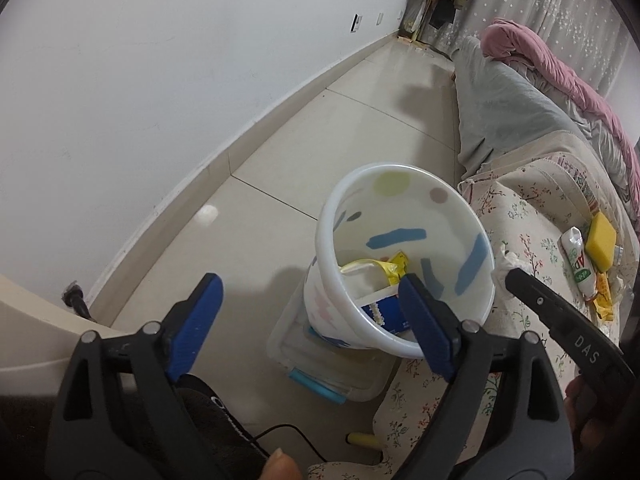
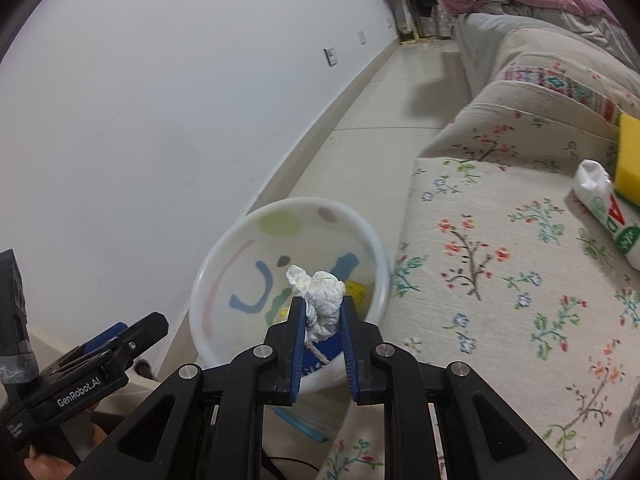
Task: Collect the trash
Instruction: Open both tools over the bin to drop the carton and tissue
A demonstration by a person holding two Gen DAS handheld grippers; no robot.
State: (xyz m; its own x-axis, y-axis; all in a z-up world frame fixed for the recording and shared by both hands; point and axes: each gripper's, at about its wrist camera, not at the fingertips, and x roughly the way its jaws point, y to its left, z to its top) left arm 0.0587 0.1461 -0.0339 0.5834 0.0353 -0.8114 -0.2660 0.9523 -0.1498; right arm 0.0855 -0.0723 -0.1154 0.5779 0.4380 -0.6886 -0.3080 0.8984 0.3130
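A white trash bin (image 1: 404, 184) with coloured shapes stands on the floor beside a floral sofa; it also shows in the right wrist view (image 2: 224, 248). It holds a yellow wrapper (image 1: 390, 270) and a blue box (image 1: 390, 312). My right gripper (image 2: 323, 312) is shut on a crumpled white tissue (image 2: 322, 300) and holds it at the bin's right rim; the tissue shows in the left wrist view (image 1: 506, 266). My left gripper (image 1: 312, 300) is open and empty, above the bin's near side.
On the floral sofa (image 2: 500, 280) lie a white tube (image 1: 576, 260), a yellow sponge (image 1: 600, 242) and a yellow wrapper (image 1: 602, 298). A clear plastic box (image 1: 320, 364) sits under the bin. A white wall (image 1: 140, 80) runs along the left. A pink blanket (image 1: 560, 76) lies farther back.
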